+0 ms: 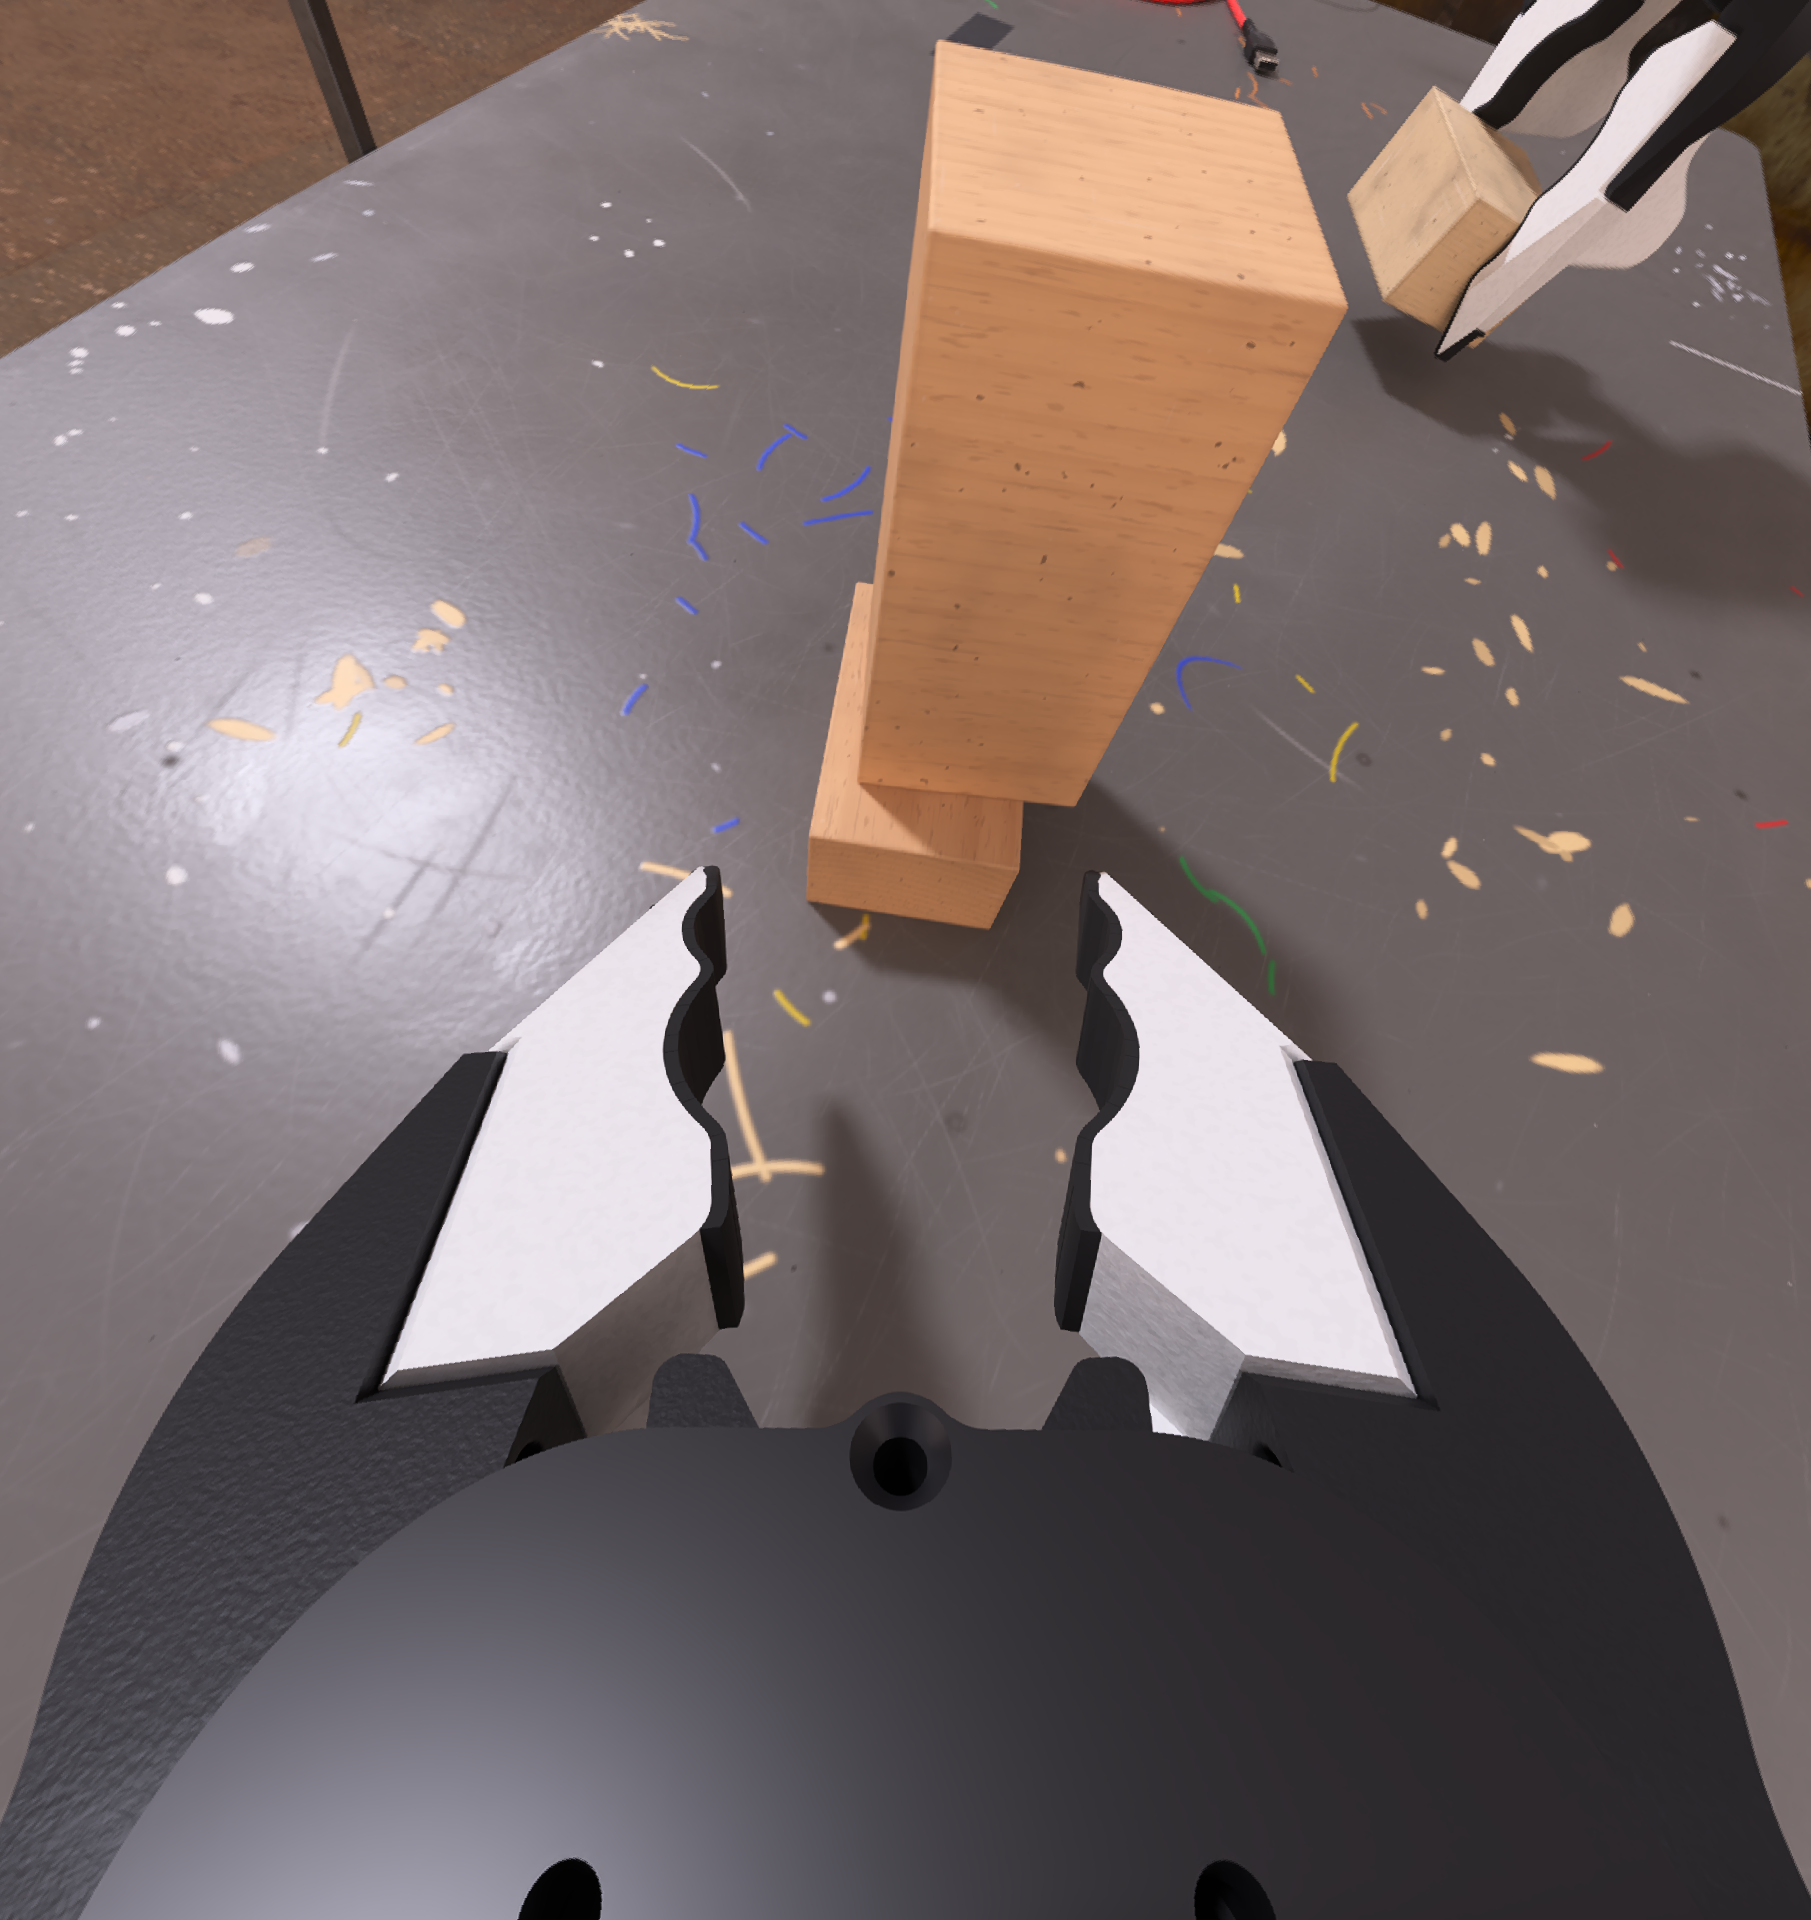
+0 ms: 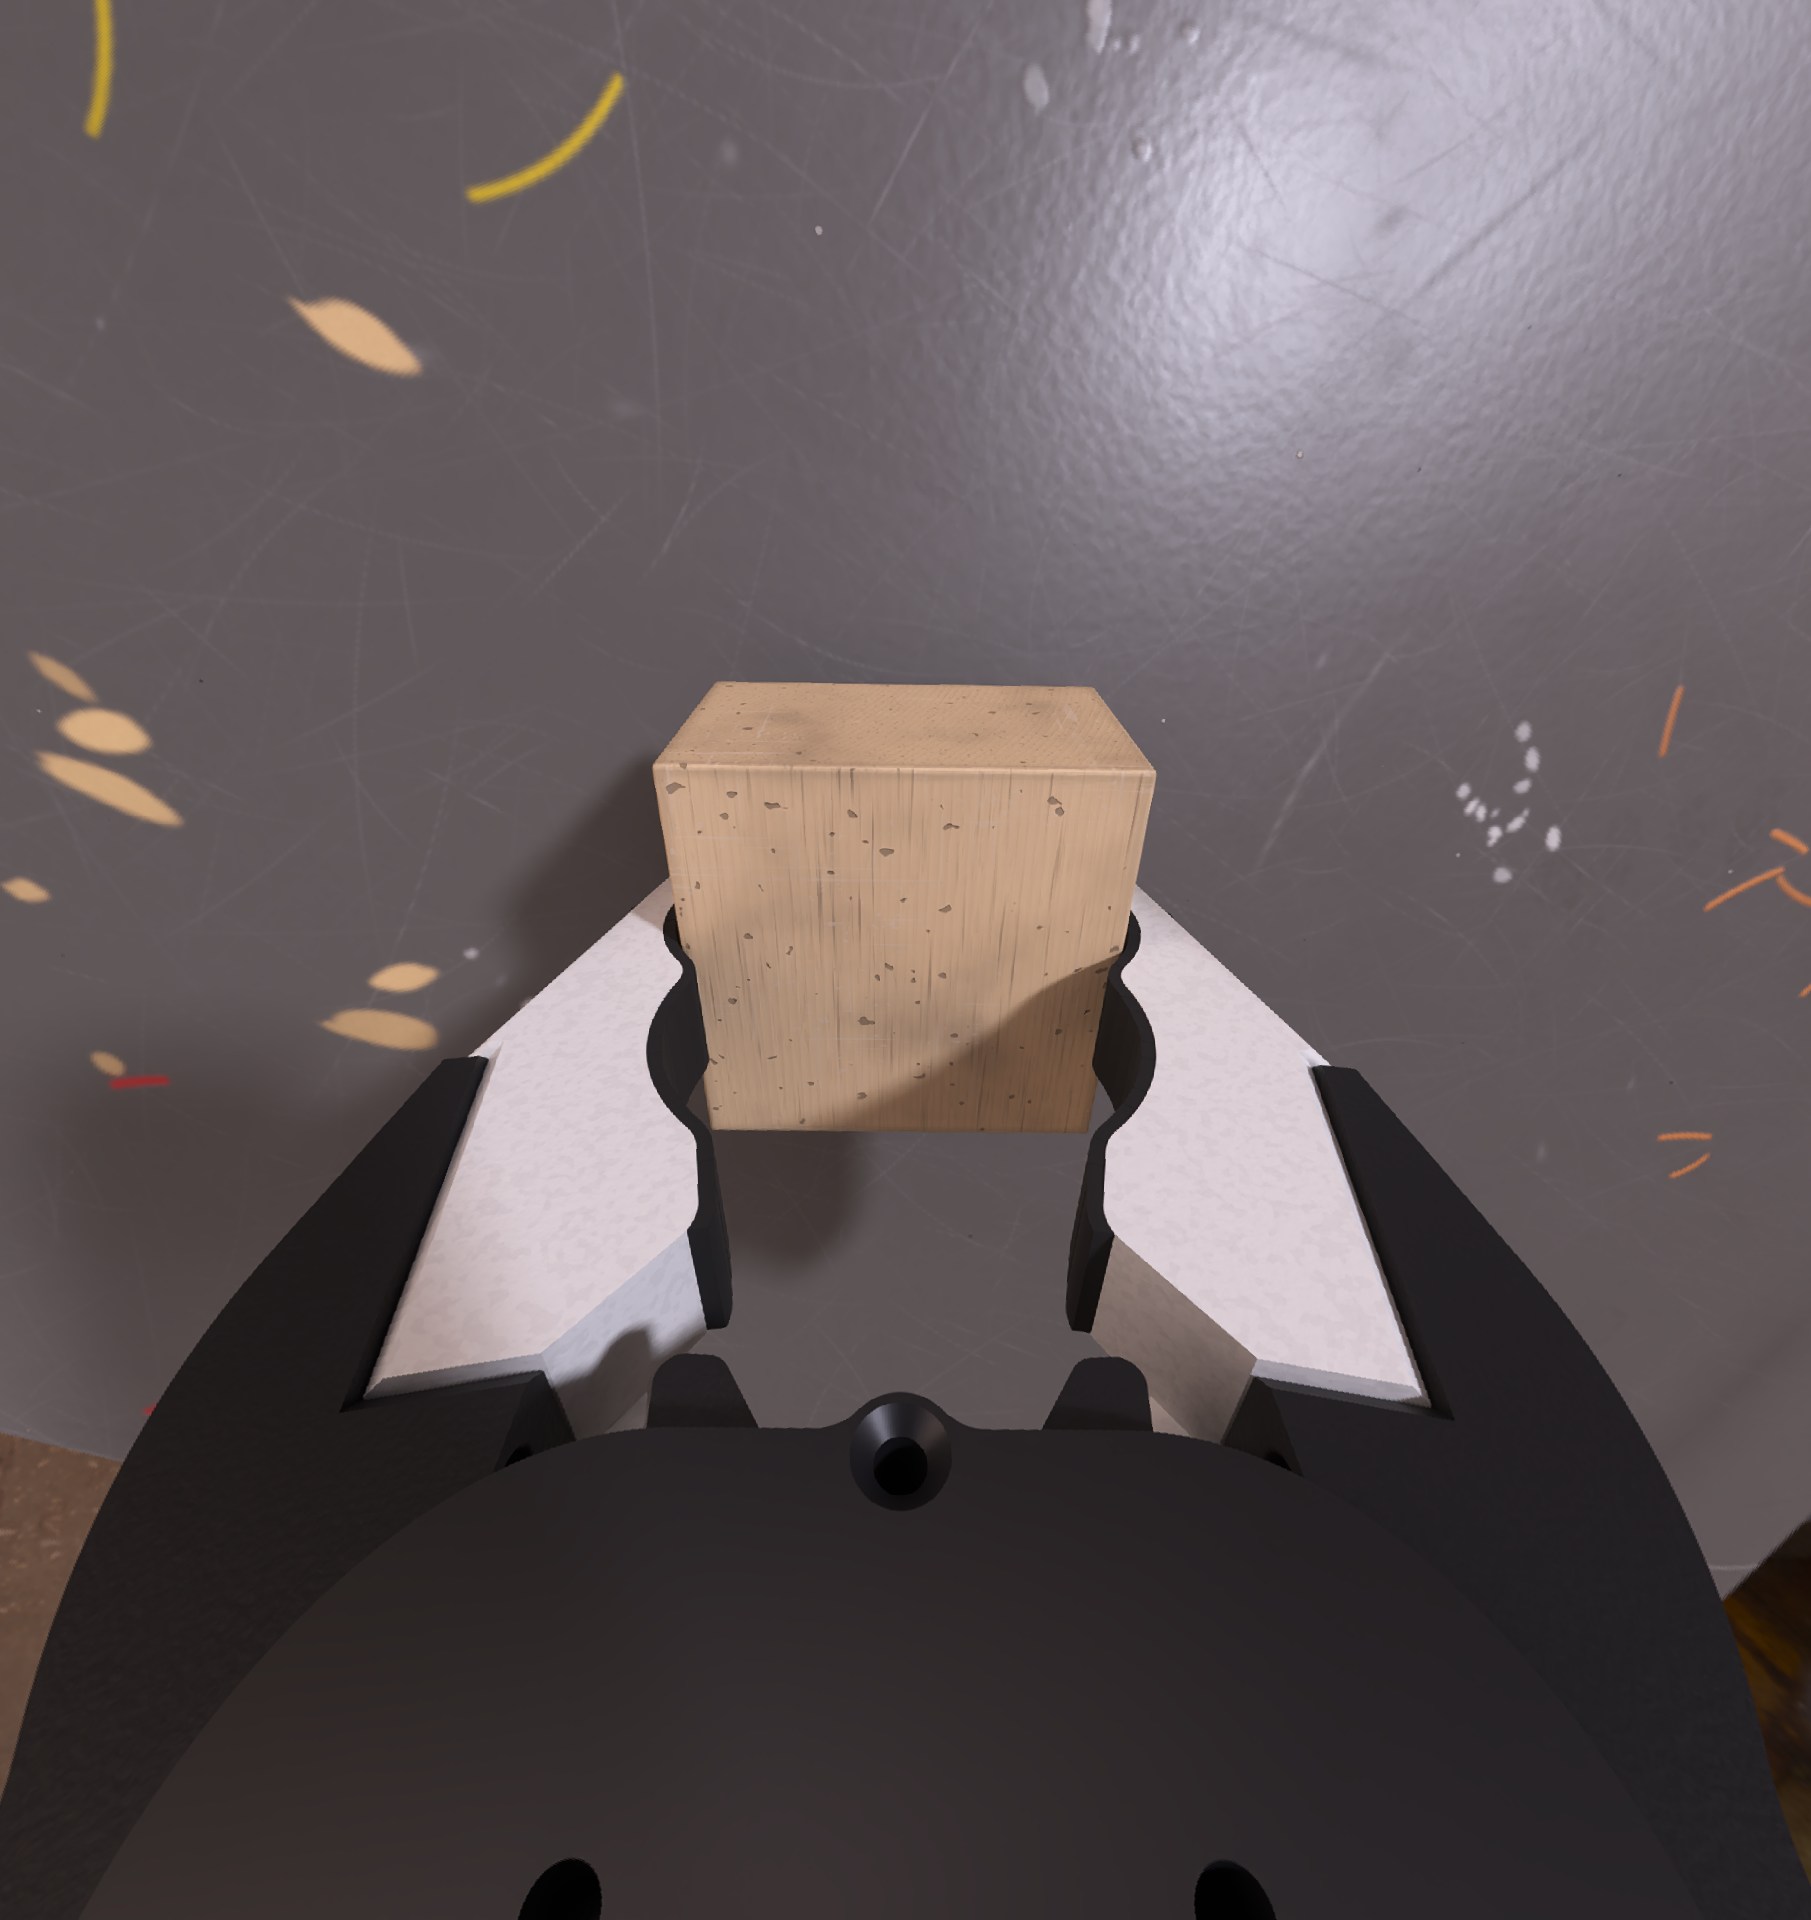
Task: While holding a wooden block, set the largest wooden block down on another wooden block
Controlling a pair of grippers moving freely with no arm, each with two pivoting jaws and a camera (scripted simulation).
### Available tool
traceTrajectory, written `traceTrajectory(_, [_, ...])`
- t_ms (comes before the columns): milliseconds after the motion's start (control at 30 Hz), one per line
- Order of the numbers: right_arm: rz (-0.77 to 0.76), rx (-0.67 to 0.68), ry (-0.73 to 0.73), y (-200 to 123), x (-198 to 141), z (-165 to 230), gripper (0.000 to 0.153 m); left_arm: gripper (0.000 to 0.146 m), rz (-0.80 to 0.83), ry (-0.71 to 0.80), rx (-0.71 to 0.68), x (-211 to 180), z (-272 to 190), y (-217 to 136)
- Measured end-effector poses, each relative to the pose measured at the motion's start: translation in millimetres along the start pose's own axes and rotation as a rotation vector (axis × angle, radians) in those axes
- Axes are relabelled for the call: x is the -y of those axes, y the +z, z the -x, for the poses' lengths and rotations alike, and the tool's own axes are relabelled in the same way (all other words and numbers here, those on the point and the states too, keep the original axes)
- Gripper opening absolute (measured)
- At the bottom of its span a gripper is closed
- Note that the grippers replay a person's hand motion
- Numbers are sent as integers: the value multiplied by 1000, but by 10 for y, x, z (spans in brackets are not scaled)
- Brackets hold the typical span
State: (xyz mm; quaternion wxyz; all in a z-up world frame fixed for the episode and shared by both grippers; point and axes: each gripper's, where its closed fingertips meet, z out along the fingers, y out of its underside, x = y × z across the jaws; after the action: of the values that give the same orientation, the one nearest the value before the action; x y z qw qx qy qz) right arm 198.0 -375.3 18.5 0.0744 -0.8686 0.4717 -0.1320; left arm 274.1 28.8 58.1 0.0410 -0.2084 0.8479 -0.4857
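Note:
A tall, large wooden block (image 1: 1077, 436) stands upright on a smaller flat wooden block (image 1: 906, 857) on the grey table, overhanging it to the right. My left gripper (image 1: 901, 883) is open and empty, just in front of the flat block and apart from it. My right gripper (image 2: 901, 925) is shut on a pale wooden cube (image 2: 901, 914) and holds it above the table. In the left wrist view that right gripper (image 1: 1483, 312) and its cube (image 1: 1431, 208) hang at the upper right, beside the tall block's top.
The grey table (image 1: 361, 623) is speckled with paint flecks and wood chips. A red cable with a plug (image 1: 1256, 42) lies at the far edge. The table's far right edge (image 1: 1805, 312) runs near the right gripper. Brown floor (image 1: 101, 125) shows at the upper left.

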Motion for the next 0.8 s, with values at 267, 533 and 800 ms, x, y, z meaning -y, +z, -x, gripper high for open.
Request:
traceTrajectory(267, [62, 5, -25, -29, 11, 13, 76, 69, 0, -6, 32, -39, 108, -222])
traceTrajectory(533, [106, 10, -58, -58, 11, 29, 76, 69, 4, -9, 52, -87, 151, -359])
traceTrajectory(800, [158, -2, -80, -128, -31, -2, 76, 69, 14, 18, 49, -85, 44, -412])
